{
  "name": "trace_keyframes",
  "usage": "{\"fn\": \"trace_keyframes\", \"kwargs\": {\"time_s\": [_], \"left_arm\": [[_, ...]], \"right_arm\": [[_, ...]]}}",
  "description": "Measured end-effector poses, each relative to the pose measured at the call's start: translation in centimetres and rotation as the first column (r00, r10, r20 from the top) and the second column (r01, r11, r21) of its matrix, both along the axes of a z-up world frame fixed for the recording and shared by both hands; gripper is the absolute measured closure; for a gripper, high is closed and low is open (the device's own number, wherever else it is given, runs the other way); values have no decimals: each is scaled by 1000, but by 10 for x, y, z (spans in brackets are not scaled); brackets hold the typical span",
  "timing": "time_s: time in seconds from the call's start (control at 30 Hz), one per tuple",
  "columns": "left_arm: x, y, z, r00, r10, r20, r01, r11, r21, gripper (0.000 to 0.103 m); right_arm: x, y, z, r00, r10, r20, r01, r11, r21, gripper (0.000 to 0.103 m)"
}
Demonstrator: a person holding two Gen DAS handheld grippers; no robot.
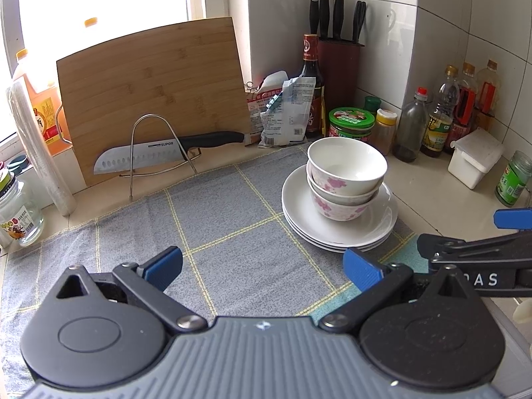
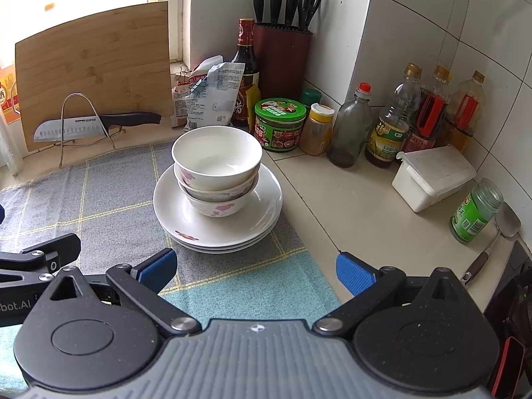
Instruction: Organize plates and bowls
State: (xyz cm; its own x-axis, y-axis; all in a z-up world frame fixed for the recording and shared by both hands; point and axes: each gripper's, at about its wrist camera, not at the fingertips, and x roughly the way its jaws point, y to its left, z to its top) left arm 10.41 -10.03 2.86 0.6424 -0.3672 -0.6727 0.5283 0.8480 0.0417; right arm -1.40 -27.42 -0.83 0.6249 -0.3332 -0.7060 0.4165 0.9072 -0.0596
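A kitchen counter corner seen from two handheld grippers, both held low over a grey checked cloth (image 1: 232, 232) with yellow lines. The left gripper (image 1: 262, 267) has its blue-padded fingers spread wide, holding nothing. The right gripper (image 2: 256, 271) is likewise spread wide and empty; white letters "bot.AI" show on the left gripper's body at the edge of the right view.

Ahead of both, at the cloth's right edge, stands a stack of white plates (image 1: 339, 222), three as far as can be told, the top one with a pink flower at its rim. On the plates sit three nested bowls (image 2: 216, 169), white with pink blossoms.

Behind, a bamboo cutting board (image 1: 153, 89) leans against the window ledge. In front of it a knife (image 1: 159, 154) marked "SUPOR" rests on a wire stand (image 1: 159, 149). A dark red knife block (image 2: 282, 56) stands in the tiled corner. Bottles and jars carry Chinese labels, too small to read.
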Motion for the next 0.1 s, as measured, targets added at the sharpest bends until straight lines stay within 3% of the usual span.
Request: {"fn": "trace_keyframes", "kwargs": {"time_s": [0.1], "left_arm": [[0,1,0,1000,0,-4,0,1000,-1,1]], "right_arm": [[0,1,0,1000,-2,-1,2,1000,-3,0]]}}
